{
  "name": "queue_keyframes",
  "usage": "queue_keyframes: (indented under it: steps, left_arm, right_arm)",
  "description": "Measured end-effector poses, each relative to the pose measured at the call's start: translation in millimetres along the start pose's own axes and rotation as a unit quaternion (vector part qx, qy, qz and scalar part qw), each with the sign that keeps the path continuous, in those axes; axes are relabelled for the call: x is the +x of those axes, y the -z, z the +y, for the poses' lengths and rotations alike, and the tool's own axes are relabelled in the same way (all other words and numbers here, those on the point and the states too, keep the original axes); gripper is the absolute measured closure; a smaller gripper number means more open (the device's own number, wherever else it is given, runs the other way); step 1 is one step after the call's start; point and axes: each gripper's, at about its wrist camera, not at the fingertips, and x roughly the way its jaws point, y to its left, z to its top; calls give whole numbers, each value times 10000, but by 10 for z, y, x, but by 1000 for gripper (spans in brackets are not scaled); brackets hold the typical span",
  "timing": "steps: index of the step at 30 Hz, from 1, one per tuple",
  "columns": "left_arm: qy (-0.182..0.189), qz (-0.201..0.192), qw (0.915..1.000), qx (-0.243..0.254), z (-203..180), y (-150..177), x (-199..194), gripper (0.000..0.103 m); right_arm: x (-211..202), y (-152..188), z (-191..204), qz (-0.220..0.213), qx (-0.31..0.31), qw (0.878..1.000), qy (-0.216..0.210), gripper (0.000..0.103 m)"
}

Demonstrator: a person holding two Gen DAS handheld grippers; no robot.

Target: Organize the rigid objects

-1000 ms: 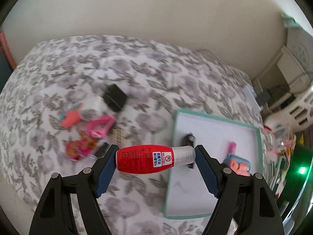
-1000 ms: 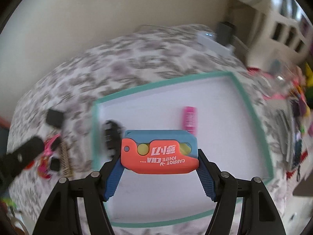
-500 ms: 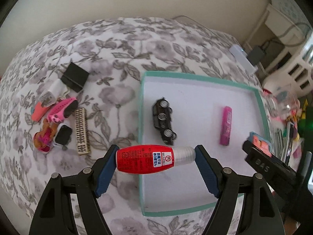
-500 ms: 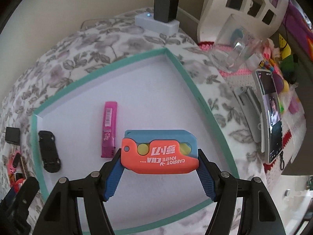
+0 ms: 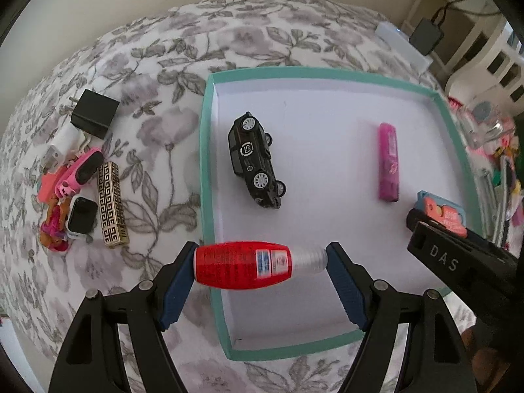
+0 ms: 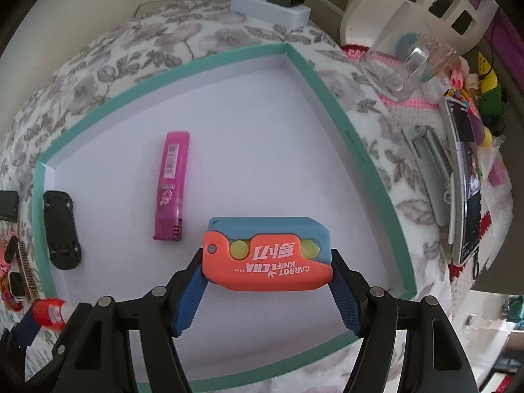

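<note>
Floral bed cover [image 5: 163,104], one teal-rimmed tray [image 5: 205,150]: one toy car [image 5: 255,160], one pink tube [image 5: 388,160] inside.
Left tongs [image 5: 260,263] clamp one red bottle [image 5: 240,267], right tongs [image 6: 267,263] one orange knife toy [image 6: 267,260]; both now lower over the tray than before.

Both grippers came down over the tray [image 5: 205,150]; it now fills more of each view. Left gripper [image 5: 260,263] with bottle [image 5: 240,265] shifted from the bedspread to the tray's left rim. Right gripper [image 6: 267,260] with knife [image 6: 267,258] moved to the tray's right half, now visible from the left wrist.
</note>
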Motion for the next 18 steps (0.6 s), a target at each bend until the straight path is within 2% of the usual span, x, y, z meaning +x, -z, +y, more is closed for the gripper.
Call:
queue_keyframes:
  steps: [9,18]
  left_arm:
    - [-145,-27,9997,194,-69,18,23,23]
    - [-39,52,9999,88,-43,3,45,23]
  right_arm:
    - [0,3,-9,3,50,10000,-30,30]
    - [21,-60,-88,23,105,9999,-84,28]
